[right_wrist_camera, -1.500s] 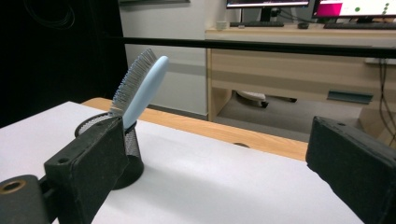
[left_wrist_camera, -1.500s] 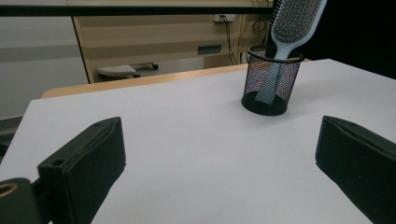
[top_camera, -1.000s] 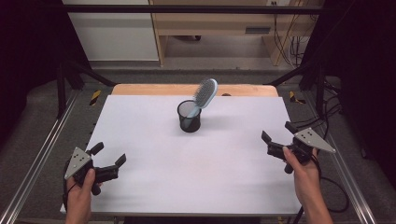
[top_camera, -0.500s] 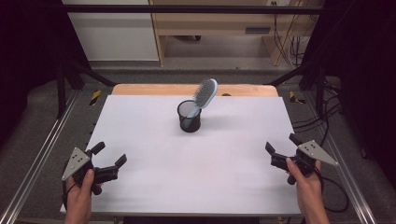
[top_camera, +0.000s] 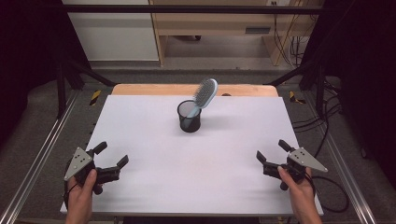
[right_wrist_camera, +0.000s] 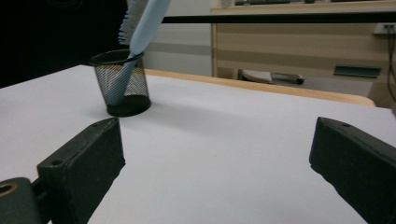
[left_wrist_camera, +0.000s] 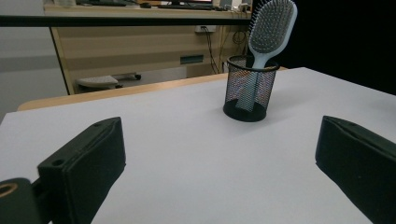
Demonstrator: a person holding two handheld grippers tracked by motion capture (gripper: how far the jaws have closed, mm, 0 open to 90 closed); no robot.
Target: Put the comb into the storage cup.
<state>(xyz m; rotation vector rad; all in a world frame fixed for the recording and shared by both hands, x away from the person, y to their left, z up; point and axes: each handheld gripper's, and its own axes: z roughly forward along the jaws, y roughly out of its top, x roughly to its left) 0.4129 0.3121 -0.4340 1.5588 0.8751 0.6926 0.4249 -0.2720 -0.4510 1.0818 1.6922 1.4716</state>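
1. We see the left gripper (top_camera: 112,161) at the lower left of the high view, held by the person's left hand (top_camera: 81,189), its jaws spread wide with nothing between them. Beside the earlier frames it sits in nearly the same spot, with only a slight shift.
2. The right gripper (top_camera: 272,151) sits at the lower right of the high view in the right hand (top_camera: 296,184), jaws also wide apart and empty. It has come down and toward the bottom edge since 1 second ago, when it was higher up at the right of the frame.
3. In each gripper view, the 2 black jaws rise from the bottom corners, well apart, over the white table top (top_camera: 154,140).
4. Outward from both grippers, the black mesh cup (top_camera: 189,116) stands upright just above the centre of the high view, well apart from either gripper. It has not moved.
5. The light blue hairbrush (top_camera: 204,93) stands in the cup handle-down, its long axis tilted, the head pointing to the upper right of the high view past the rim. Its bristles face the left gripper view (left_wrist_camera: 271,23); the right gripper view shows its smooth back, with bristles (right_wrist_camera: 128,18) at the edge.
6. Beyond the far edge of the table are a grey floor (top_camera: 210,63) and wooden furniture (top_camera: 215,25).
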